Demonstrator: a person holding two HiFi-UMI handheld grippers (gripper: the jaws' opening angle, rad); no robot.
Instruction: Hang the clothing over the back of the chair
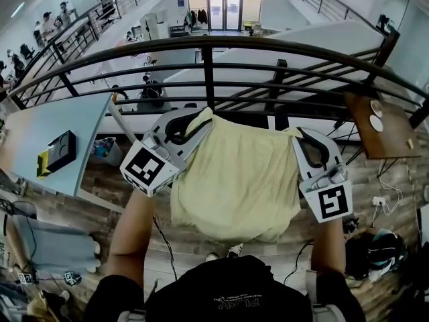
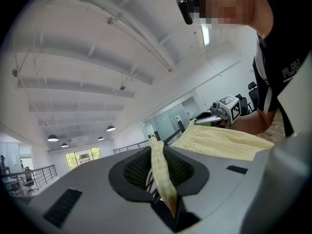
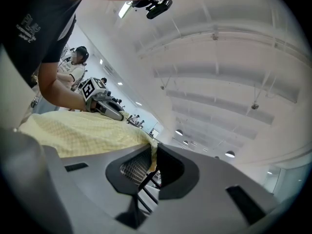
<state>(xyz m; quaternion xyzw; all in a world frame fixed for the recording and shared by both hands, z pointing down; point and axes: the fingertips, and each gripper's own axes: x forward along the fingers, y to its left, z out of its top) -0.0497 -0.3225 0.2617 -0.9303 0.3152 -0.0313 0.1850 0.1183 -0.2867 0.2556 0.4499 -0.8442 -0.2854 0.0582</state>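
left gripper [image 2: 158, 175]: grey two-jaw tool, jaws clamped on a bunched corner of the pale yellow checked cloth garment [image 1: 234, 180]; the fold runs up between the ribbed black pads.
right gripper [image 3: 151, 161]: jaws nearly together, pinching the garment's other top corner; only a thin edge of cloth shows between the pads.
garment: held in the air between the two grippers, top edge stretched roughly level, body hanging toward the person; touches nothing else that I can see.
garment vs rail: top edge is just in front of the black metal balcony railing [image 1: 208, 66], not on it.
arms: both forearms reach forward, one behind each marker cube.
left side: light blue table [image 1: 80, 123] with a flat black box with a yellow patch [image 1: 60, 151] toward its near edge.
right side: brown wooden board [image 1: 379, 136] against the railing, two white discs on it.
lower left: grey padded shape [image 1: 47, 247], can't tell what it is.
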